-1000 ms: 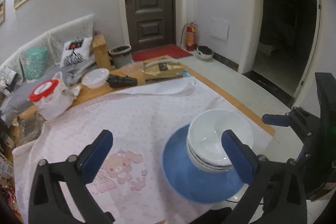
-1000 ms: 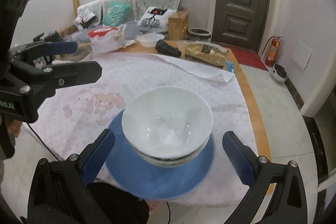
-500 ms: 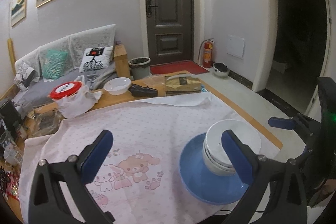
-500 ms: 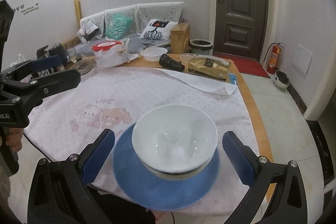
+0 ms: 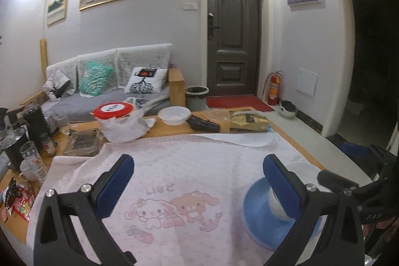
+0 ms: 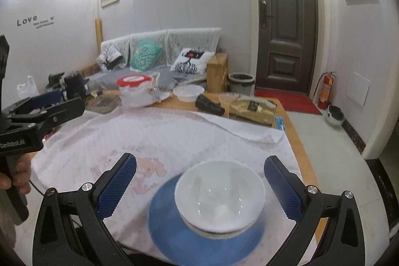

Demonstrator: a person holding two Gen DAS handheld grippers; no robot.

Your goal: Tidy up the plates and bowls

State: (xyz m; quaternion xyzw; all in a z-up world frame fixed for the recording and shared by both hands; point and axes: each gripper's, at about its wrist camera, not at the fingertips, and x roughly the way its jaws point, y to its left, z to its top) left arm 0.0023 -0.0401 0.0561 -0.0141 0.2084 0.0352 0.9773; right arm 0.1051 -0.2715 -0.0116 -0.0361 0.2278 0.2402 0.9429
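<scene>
white bowls (image 6: pixel 219 196) stacked on blue plate (image 6: pixel 174 228), lower centre | right gripper (image 6: pixel 199 187) spread, empty | left gripper (image 5: pixel 198 183) spread, empty | stack looks done, probably; I keep clear

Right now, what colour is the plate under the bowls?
Blue plate; the right wrist view shows it best.

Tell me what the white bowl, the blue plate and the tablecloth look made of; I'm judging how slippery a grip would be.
White bowl: likely glazed ceramic, glossy, with small light glints inside. Blue plate: smooth and fairly matte, ceramic or plastic; the look leaves it open. Tablecloth: soft printed fabric, matte, with folds at its far edge.
</scene>
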